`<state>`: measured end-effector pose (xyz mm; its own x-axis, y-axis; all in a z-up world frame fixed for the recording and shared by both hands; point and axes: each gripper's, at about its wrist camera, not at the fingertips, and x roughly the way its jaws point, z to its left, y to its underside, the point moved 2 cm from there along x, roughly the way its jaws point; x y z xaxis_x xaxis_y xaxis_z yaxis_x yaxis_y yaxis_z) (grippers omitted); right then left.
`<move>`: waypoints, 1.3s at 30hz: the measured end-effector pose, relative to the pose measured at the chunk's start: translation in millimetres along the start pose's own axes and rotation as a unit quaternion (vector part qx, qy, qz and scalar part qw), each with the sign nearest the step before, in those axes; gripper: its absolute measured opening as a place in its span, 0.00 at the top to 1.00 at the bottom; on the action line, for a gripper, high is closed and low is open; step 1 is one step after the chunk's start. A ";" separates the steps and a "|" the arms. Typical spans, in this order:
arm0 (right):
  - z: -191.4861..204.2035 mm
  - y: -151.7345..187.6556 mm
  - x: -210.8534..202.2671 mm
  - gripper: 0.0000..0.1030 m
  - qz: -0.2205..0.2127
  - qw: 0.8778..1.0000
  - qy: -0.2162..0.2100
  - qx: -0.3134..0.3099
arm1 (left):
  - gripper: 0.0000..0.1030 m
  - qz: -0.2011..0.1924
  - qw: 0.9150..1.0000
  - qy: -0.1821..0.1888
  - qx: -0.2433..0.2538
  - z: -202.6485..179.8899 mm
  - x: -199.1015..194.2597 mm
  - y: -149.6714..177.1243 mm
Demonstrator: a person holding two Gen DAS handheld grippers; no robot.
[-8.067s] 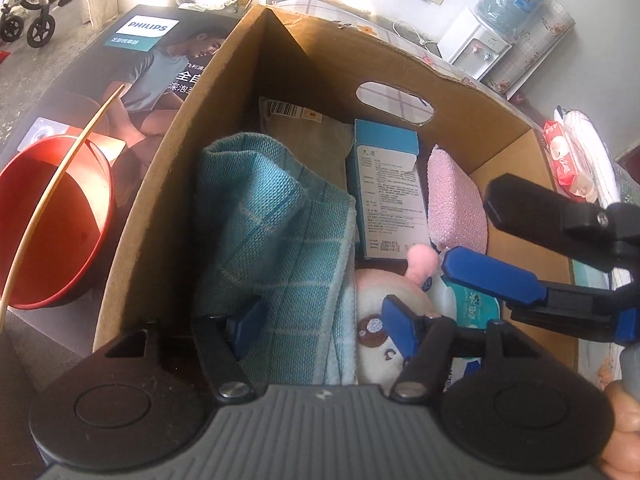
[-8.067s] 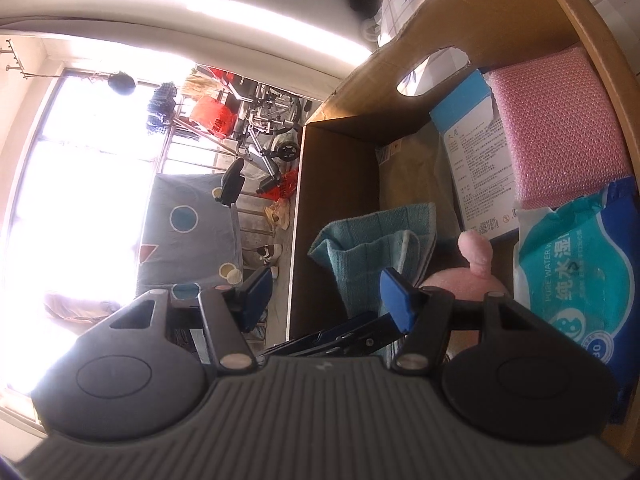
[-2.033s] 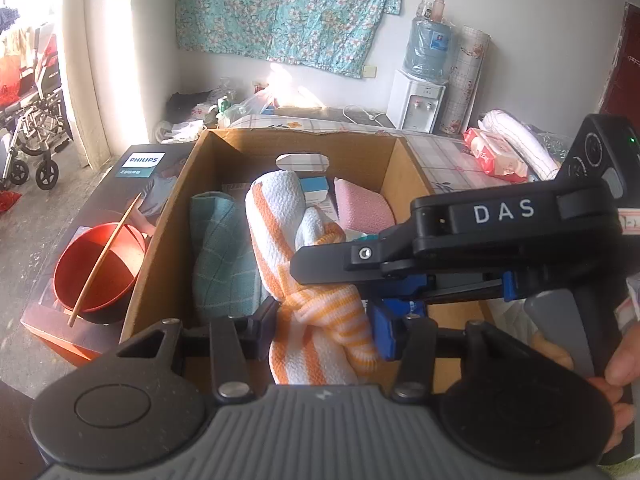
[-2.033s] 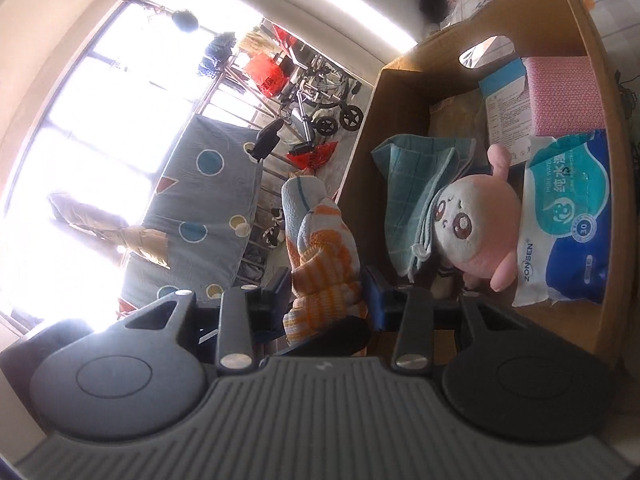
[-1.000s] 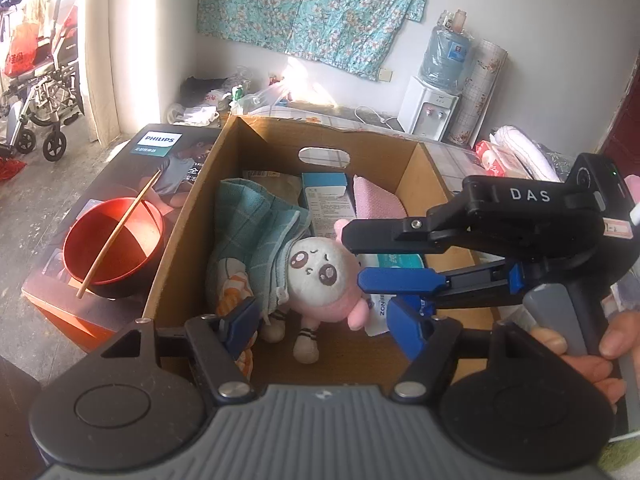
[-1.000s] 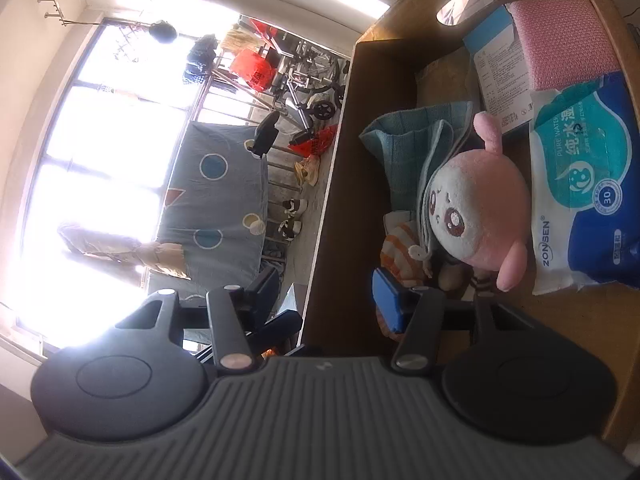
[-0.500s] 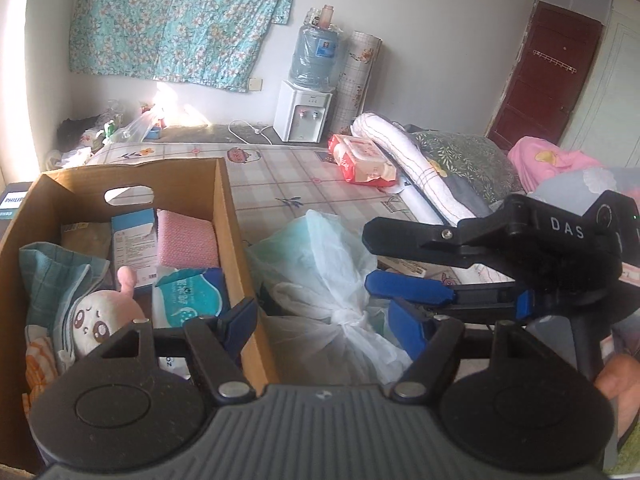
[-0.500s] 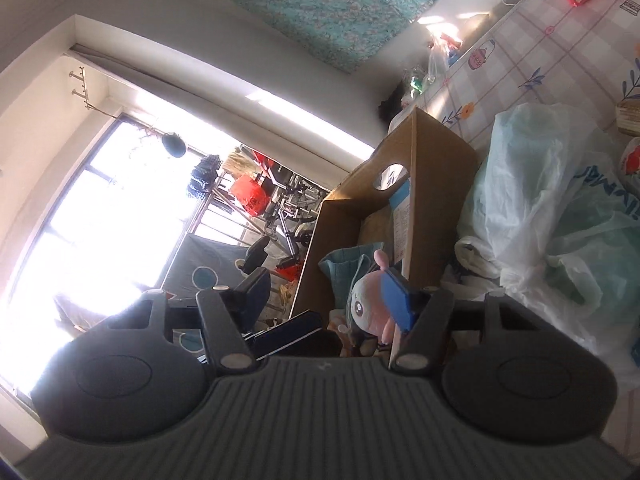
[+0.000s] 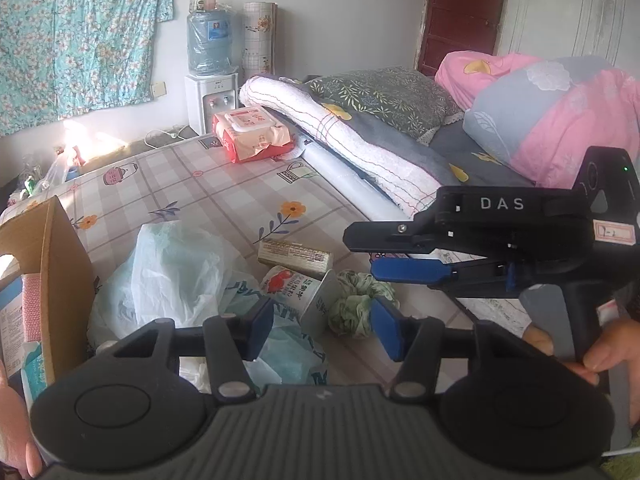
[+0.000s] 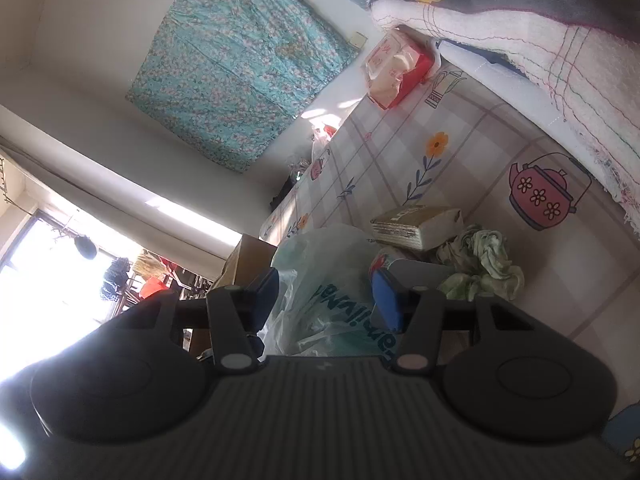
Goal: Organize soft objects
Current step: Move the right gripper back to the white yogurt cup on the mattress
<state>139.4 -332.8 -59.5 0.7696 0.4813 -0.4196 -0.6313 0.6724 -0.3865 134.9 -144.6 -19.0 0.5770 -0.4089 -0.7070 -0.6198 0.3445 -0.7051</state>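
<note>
1. Scrunched green cloth (image 9: 357, 307) lies on the bed (image 9: 224, 196), right of the tipped cup (image 9: 304, 296): light, limp; pinch its bunched middle.
2. Left gripper (image 9: 322, 330) and right gripper (image 10: 326, 300) are closing, both empty.

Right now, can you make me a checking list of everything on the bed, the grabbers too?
Surface: patterned bed sheet.
Job's things: green crumpled cloth loose on sheet; cardboard box at left.
Clutter: plastic bags, paper cup on its side, flat packet, red wipes pack.
Grippers: left gripper and right gripper both closing, holding nothing.
Cables: white cord by water dispenser.
Surroundings: floral wall cloth, bedding pile.
</note>
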 end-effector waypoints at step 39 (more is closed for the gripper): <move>-72.2 -6.7 -5.9 0.50 -0.020 0.985 -0.085 0.151 | 1.00 0.015 0.989 0.096 -0.114 5.2 22.0 -41.0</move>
<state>132.2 -380.7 -113.8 0.8144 0.5210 -0.2556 -0.5626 0.8168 -0.1280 175.8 -163.4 -6.0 0.4581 -0.5616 -0.6891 -0.7524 0.1679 -0.6370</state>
